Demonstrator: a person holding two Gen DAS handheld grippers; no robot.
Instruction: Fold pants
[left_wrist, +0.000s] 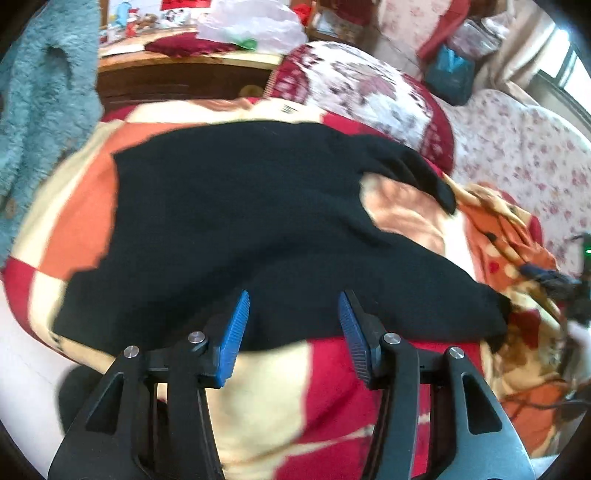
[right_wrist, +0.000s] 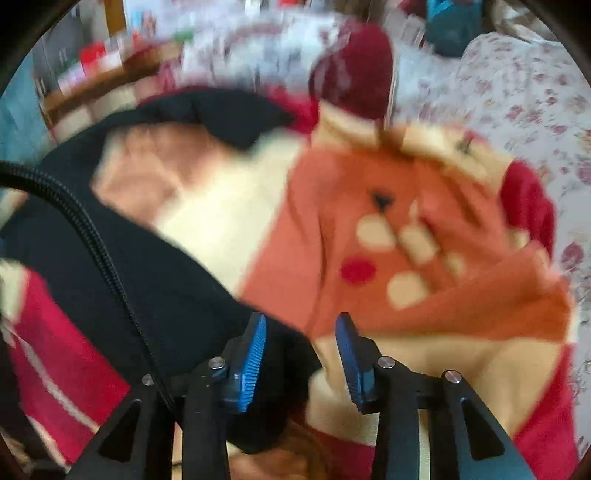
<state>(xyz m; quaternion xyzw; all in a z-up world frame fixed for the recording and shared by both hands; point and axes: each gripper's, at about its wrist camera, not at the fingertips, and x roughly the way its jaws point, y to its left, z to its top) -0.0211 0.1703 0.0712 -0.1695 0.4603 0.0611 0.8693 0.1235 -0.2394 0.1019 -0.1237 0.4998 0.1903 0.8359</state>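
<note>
Left wrist view shows a checked blanket (left_wrist: 266, 398) under the black pants (left_wrist: 229, 221), then the left gripper (left_wrist: 293, 325) spread and empty over their near edge, the right gripper (right_wrist: 300, 350) likewise spread, gripping nothing.

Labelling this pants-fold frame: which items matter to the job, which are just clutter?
Job:
- black pants, spread on the blanket
- left gripper, open above them
- right gripper, open, nothing held

Clutter:
- checked blanket underneath
- teal fleece
- floral pillow
- white plastic bag
</note>
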